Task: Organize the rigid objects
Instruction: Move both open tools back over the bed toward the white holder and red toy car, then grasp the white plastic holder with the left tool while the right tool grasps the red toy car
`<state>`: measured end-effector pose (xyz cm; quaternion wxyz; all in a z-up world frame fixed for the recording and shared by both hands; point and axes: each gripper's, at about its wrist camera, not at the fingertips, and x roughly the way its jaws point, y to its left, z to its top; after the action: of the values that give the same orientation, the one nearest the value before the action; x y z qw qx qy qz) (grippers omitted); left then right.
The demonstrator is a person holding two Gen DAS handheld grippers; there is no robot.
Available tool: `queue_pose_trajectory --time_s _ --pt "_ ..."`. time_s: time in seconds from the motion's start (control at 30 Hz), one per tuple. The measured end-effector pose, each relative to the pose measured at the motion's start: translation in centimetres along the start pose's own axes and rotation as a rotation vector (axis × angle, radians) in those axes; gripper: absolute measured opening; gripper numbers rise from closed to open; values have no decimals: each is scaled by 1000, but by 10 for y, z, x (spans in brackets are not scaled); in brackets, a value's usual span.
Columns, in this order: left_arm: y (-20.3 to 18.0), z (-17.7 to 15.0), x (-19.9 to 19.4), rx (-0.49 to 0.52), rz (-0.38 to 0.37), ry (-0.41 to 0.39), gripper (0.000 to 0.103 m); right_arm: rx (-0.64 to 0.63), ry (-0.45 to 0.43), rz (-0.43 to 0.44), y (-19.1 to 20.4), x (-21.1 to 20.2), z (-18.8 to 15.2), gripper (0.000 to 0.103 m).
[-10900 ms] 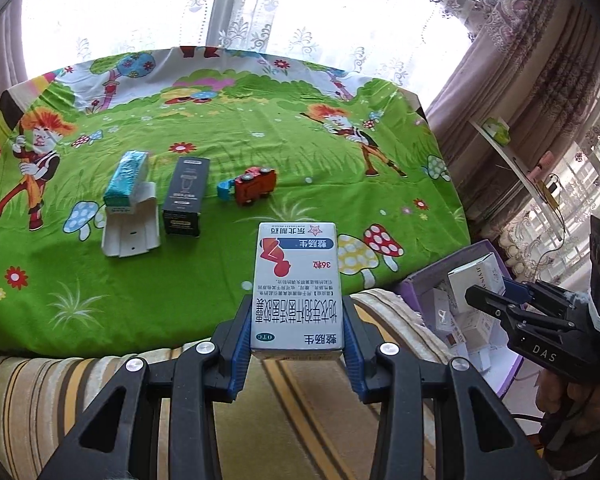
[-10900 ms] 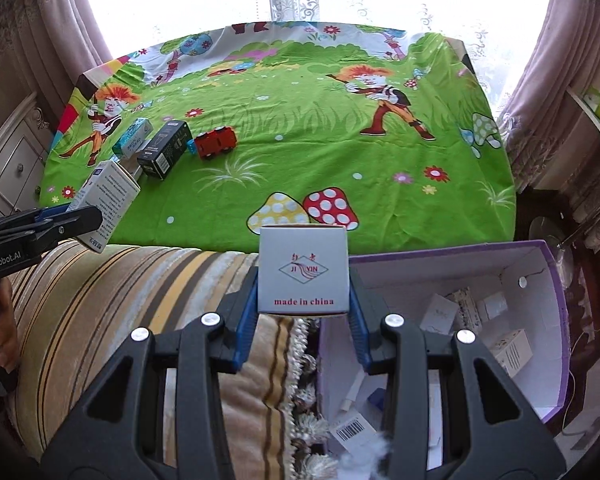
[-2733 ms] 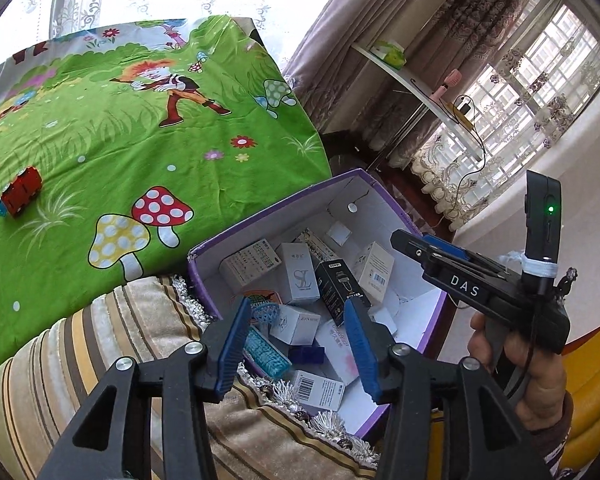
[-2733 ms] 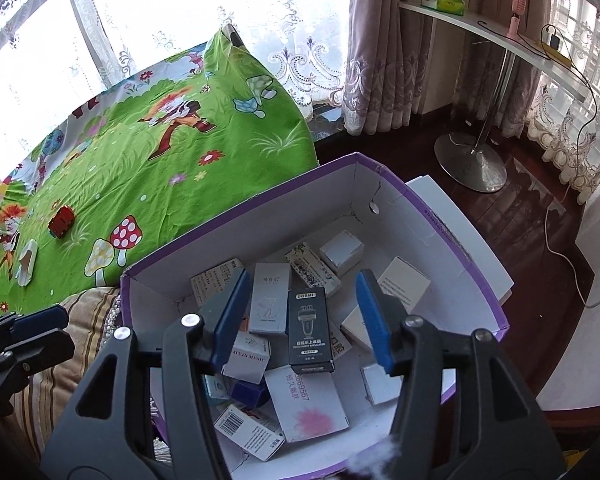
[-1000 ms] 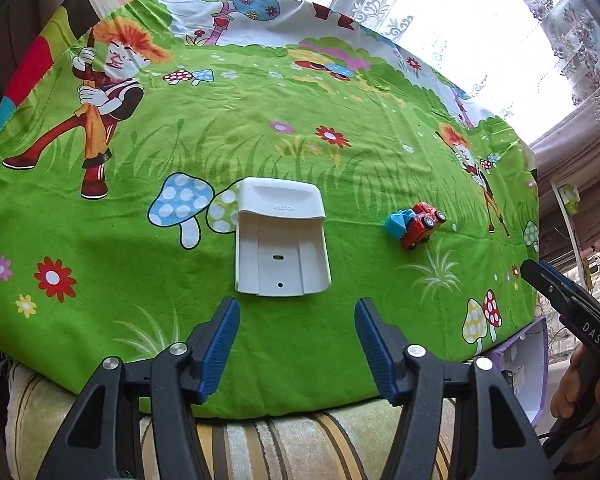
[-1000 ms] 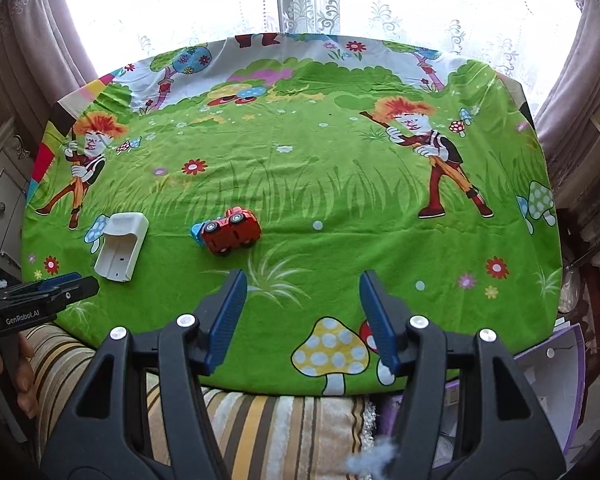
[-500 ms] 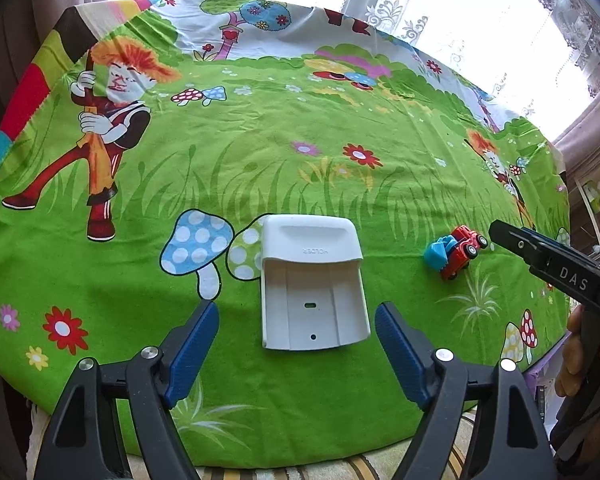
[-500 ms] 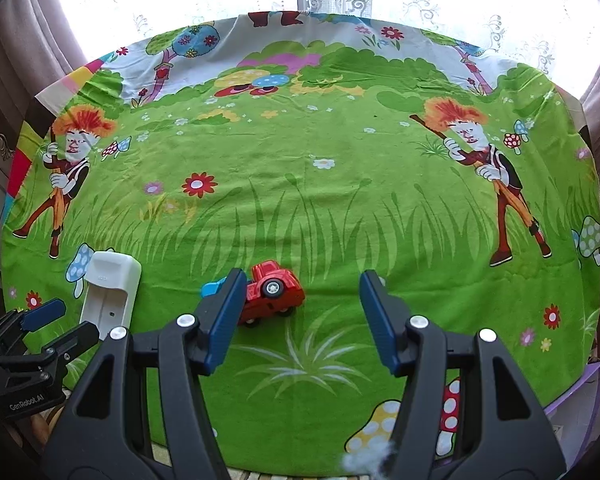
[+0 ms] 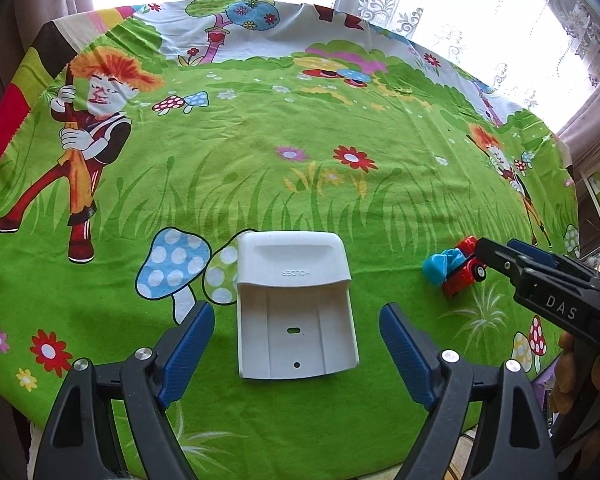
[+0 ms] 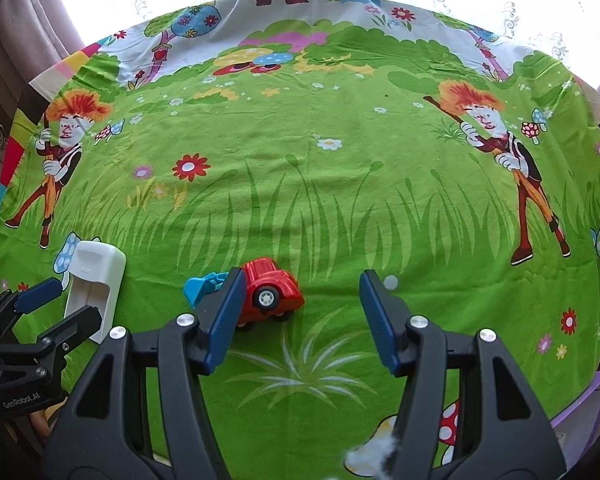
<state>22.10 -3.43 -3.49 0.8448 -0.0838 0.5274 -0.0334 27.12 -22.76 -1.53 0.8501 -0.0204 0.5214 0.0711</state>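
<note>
Hovering left gripper (image 9: 296, 338), jaws just widening — straddling white holder (image 9: 296, 304), not gripping. Holding right gripper (image 10: 300, 316) half-open, empty — beside red toy car (image 10: 270, 290).

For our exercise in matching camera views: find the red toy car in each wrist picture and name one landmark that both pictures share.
Left wrist view: the red toy car sits at the right, partly behind the right hand-held gripper.
Right wrist view: the car is low at centre, partly behind that gripper's own left finger.
Shared landmark: the white holder, left of the car in both.
</note>
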Motion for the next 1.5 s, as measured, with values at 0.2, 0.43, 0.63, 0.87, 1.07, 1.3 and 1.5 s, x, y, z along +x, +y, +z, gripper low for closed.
queue_pose_trajectory --time_s 0.2,0.43,0.63,0.87,1.07,1.3,1.5 --pt "0 5 6 0 22 -10 89 -15 -3 -2 -6 -13 -17 62" --pt "-6 10 24 18 51 22 91 -8 29 -23 -17 -16 -39 63" --pt "-12 12 34 52 95 34 91 24 61 -25 -26 -9 -50 63" --pt "-19 11 32 125 133 7 68 -17 12 5 -16 -24 -52 63" --pt "-19 11 30 137 119 -3 66 -201 -24 63 14 -29 -53 64" --pt "-14 8 26 117 97 -11 66 -314 -11 60 23 -18 -47 76" --pt "-8 5 18 77 75 -24 66 -335 -2 56 26 -10 -42 76"
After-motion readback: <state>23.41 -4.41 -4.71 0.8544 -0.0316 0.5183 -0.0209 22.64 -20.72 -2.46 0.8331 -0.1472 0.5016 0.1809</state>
